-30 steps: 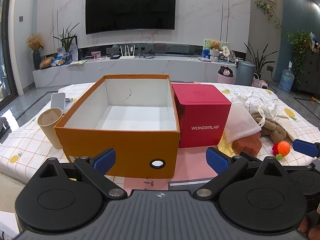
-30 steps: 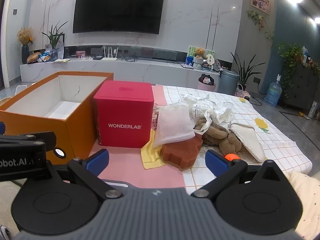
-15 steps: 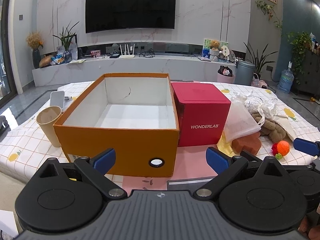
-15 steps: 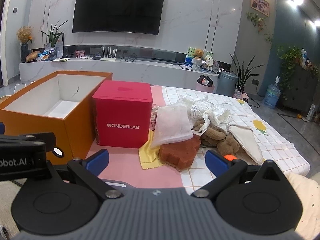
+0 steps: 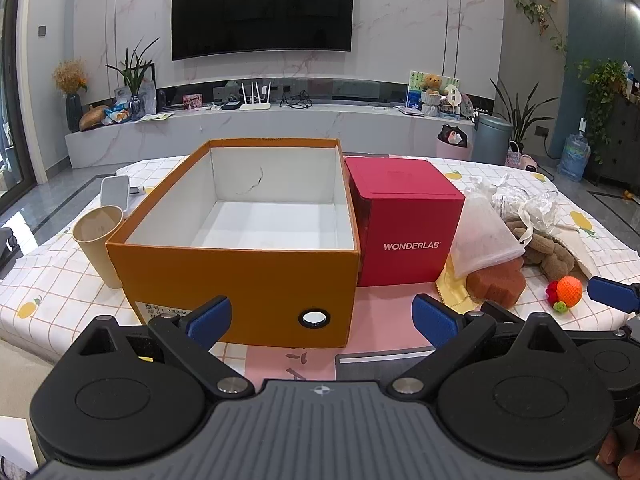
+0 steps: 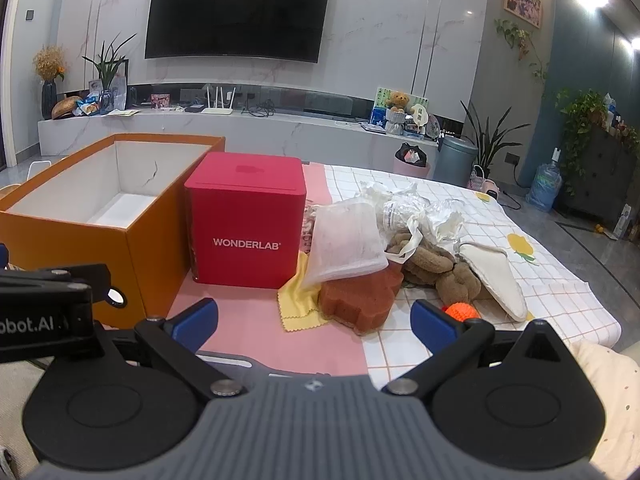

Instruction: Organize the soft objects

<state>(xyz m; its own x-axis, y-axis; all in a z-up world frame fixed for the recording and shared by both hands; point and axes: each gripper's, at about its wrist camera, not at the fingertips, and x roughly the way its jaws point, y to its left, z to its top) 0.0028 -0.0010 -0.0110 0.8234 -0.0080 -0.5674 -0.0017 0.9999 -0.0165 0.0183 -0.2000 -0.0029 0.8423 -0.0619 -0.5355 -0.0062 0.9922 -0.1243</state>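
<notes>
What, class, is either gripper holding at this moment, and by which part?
Nothing is held. The left gripper and right gripper are both open with nothing between their fingers; the soft items, such as the brown sponge, lie untouched on the table.

We are seeing the soft things lying heaped right of the red box (image 6: 245, 220): a white mesh pouch (image 6: 348, 246) leaning on a rust-brown sponge (image 6: 360, 298), a yellow cloth (image 6: 298, 300) underneath, a brown plush (image 6: 438, 266), an orange ball (image 6: 460, 311). The orange box (image 5: 240, 248) is sitting open, far left.
</notes>
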